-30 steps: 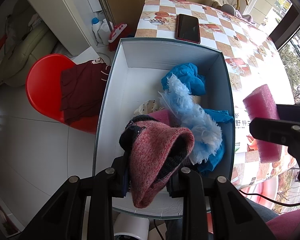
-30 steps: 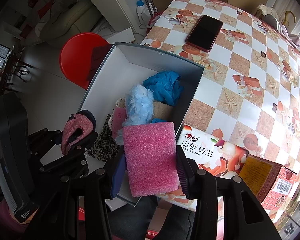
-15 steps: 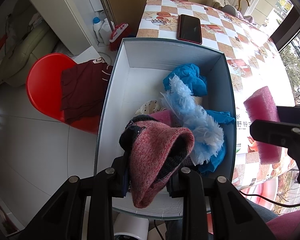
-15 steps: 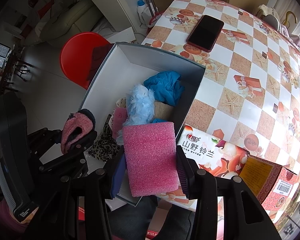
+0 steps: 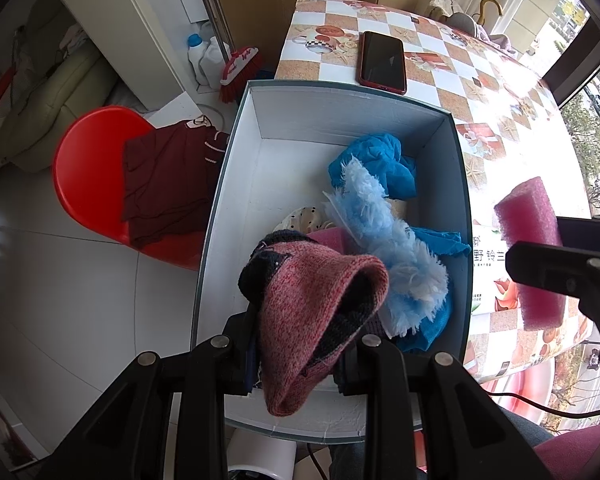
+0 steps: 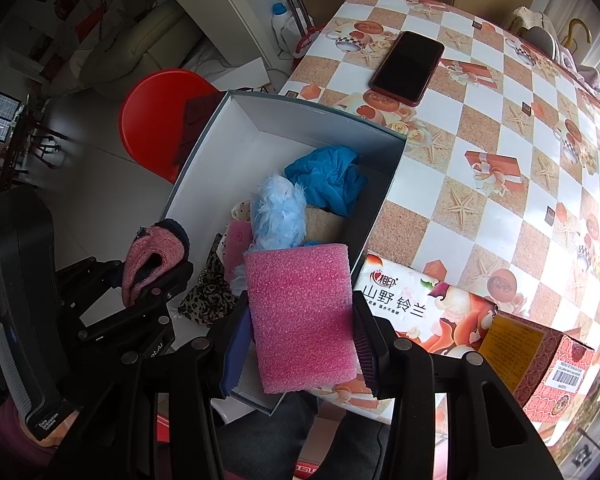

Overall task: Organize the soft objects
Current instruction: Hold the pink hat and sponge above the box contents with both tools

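The knitted pink hat (image 5: 320,312) hangs limp from the left gripper (image 5: 300,354), whose fingers are clenched on its lower folds; it droops above the near end of the open white box (image 5: 340,120). It looks light and floppy, with a loose weave that should not slip, so a pinch on a bunched fold near the brim seems the surest hold. The pink foam block (image 6: 300,316) sits squeezed between the fingers of the right gripper (image 6: 300,350), held above the box's near right corner and the printed carton (image 6: 420,312) beside it. Foam like this is likely featherweight and springy, dents under pressure, and is best taken across its flat sides as here. Inside the box lie a fluffy pale-blue piece (image 5: 384,236), crumpled blue cloth (image 5: 376,160), a spotted item (image 5: 304,218) and leopard-print fabric (image 6: 208,300), all soft and apt to snag on one another. The box rests at the edge of the checked table (image 6: 500,120), where a phone (image 6: 408,66) lies well apart
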{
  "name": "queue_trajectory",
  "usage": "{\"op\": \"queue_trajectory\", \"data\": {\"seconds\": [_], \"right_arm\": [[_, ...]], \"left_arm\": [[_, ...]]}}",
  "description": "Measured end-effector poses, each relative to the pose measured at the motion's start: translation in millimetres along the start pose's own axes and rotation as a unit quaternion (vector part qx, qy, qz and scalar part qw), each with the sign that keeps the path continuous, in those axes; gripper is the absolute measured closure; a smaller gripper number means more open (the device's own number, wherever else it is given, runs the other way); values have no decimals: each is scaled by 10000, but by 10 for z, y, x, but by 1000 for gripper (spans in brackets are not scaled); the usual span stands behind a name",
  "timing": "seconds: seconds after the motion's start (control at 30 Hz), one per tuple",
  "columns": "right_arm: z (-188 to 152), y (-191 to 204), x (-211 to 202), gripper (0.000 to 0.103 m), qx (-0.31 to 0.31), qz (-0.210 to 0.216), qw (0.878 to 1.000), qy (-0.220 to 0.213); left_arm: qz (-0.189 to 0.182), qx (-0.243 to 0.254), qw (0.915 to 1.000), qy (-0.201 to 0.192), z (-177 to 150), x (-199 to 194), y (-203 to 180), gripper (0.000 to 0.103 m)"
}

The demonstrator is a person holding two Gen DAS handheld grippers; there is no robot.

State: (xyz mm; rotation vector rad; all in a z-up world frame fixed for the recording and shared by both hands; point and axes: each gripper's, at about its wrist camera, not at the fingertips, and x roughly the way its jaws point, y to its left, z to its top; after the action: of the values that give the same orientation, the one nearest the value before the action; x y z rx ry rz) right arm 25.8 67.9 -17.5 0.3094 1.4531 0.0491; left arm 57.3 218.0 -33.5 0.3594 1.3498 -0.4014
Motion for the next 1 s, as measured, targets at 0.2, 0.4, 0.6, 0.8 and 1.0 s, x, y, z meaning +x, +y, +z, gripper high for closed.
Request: {"op": "queue_trajectory", "data": {"seconds": [0.2,0.4,0.6,0.8,1.0], "right_arm": [[72,-74,27,55,157,134,9998,43],[230,-61,22,55,57,26,10000,-21],[364,-39,1,55,37,-5,9999,-122],[391,-24,53,55,-18,-33,10000,-65],[431,-44,88,55,-13,-49,10000,-29]], "left_arm": [[59,-41,10000,-55,88,-6,33,72],[128,-127,9998,-81,222,16,81,72],[140,-243,9995,130,357,144,125,71],[146,-216,9996,107,414,145,86,71],[171,-165,9997,116,456,164,36,71]]}}
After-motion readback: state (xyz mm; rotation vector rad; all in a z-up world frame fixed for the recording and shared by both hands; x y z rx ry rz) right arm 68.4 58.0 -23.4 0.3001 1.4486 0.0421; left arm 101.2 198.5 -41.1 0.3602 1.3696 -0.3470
